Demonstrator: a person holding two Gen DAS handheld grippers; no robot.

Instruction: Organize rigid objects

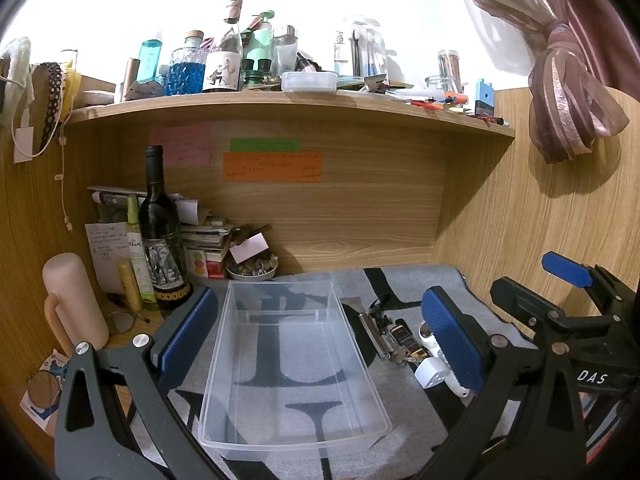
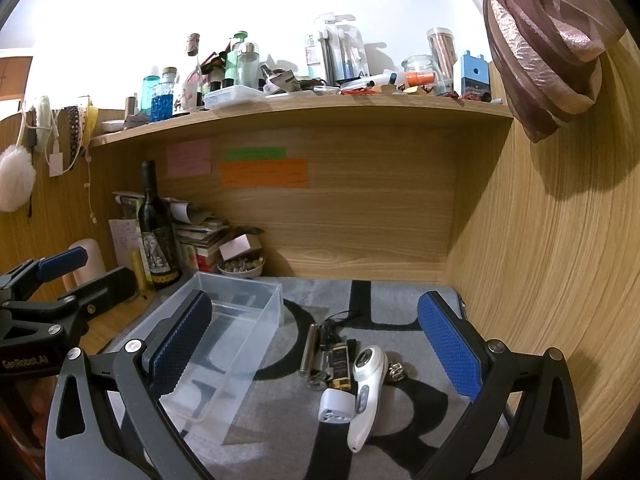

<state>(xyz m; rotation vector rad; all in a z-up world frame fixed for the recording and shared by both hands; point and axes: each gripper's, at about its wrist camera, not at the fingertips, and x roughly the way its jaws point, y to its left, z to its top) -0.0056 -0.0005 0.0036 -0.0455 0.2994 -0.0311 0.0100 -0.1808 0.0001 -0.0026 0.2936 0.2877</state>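
White handheld device (image 1: 430, 374) behind left claw (image 1: 320, 328)

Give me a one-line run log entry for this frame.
phase: pre-grasp | left gripper: open, around clear bin | right gripper: open, over white handheld device | bin: empty | items on mat

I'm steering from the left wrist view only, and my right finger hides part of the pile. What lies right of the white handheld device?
Observer: A small dark metal ring-like piece rests on the mat, just right of the white device.
Operator: Is the device's full length clear?
Observer: Yes, its narrow handle end points toward the right tongs, with a small white block against its left side.
Operator: Are those tongs holding anything?
Observer: No, they are open above the pile, and the clear bin is empty.
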